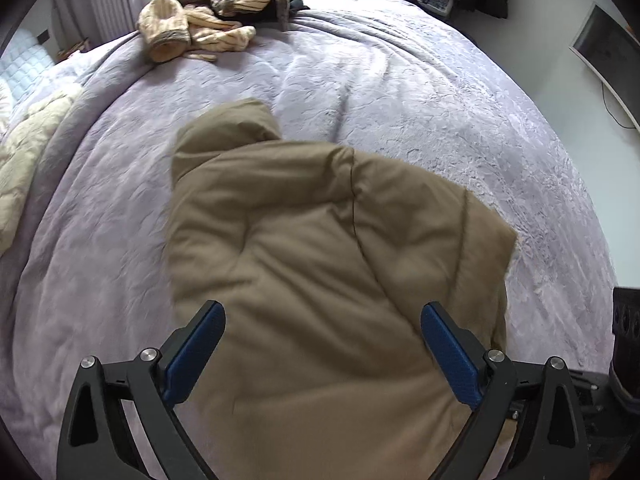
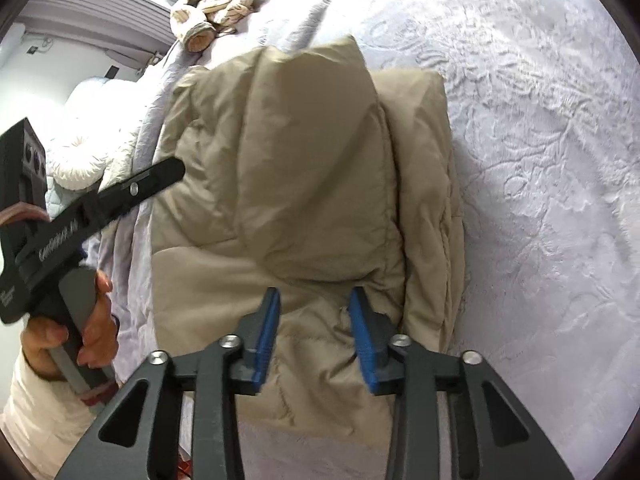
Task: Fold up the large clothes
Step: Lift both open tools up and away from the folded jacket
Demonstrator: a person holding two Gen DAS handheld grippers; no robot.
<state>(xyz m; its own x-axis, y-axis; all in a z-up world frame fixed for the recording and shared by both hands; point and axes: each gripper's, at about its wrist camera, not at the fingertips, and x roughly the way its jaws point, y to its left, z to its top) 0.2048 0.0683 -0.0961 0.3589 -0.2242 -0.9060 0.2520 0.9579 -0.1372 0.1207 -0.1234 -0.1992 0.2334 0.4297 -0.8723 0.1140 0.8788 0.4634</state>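
Here, a big tan coat (image 1: 320, 248) is laid out on the soft purple blanket (image 1: 440, 100) of a bed, so it can be folded flat. One side looks already turned over the middle, in thick puffy layers. The left gripper (image 1: 322, 354) is held wide open above the coat's near end, and nothing is pinched. The right gripper (image 2: 314, 336) is partly open too, with puffy cloth sitting between its jaws, probably not squeezed. A striped pile of clothes (image 1: 212, 12) is kept well apart at the far end.
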